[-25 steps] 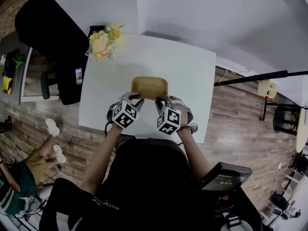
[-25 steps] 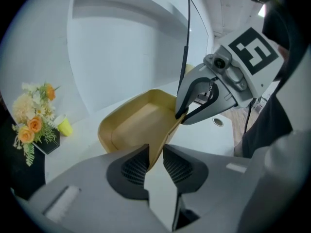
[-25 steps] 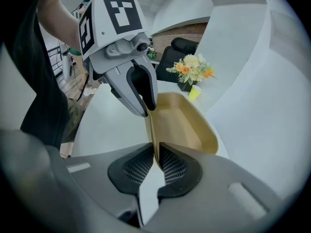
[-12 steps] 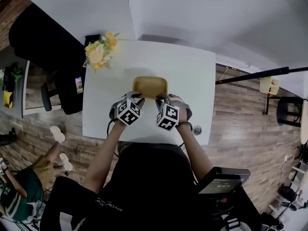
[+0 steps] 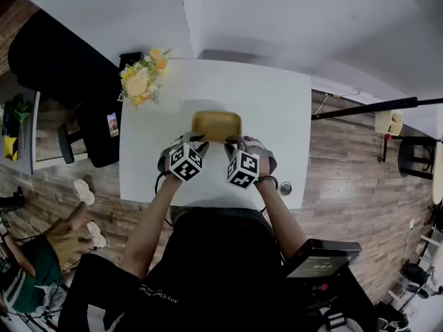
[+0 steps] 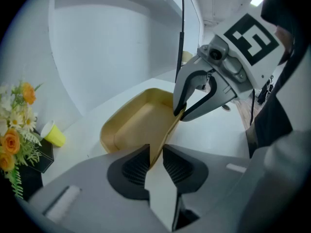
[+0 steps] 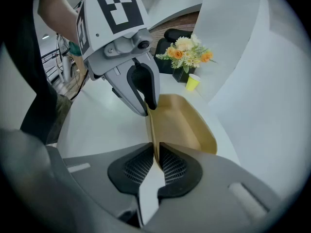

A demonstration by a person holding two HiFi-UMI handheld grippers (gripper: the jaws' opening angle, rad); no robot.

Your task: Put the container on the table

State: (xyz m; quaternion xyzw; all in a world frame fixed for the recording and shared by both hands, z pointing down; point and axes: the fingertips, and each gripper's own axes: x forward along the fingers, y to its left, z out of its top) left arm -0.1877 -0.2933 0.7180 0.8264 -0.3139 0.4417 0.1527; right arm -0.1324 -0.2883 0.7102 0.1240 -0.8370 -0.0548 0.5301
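A tan, shallow container [image 5: 216, 124] lies on the white table [image 5: 277, 102], just ahead of the person's body. My left gripper [image 5: 190, 139] is shut on the left part of its near rim and my right gripper [image 5: 235, 141] on the right part. In the left gripper view the tan rim [image 6: 160, 140] fills the gap between the pads of the left gripper [image 6: 154, 154], and the right gripper [image 6: 182, 113] pinches the same edge farther along. In the right gripper view the right gripper [image 7: 156, 154] holds the thin rim of the container [image 7: 182, 123] tightly, with the left gripper [image 7: 148, 106] beyond it.
A bunch of yellow and white flowers [image 5: 140, 80] stands at the table's far left corner with a small yellow cup [image 6: 53, 134] beside it. A small round object [image 5: 284, 187] lies near the table's front right edge. A black chair [image 5: 62, 61] stands to the left, and a person [image 5: 41, 254] sits on the floor.
Both grippers and the container shifted slightly forward and down toward the table early on, then held still. Both grips are unchanged.
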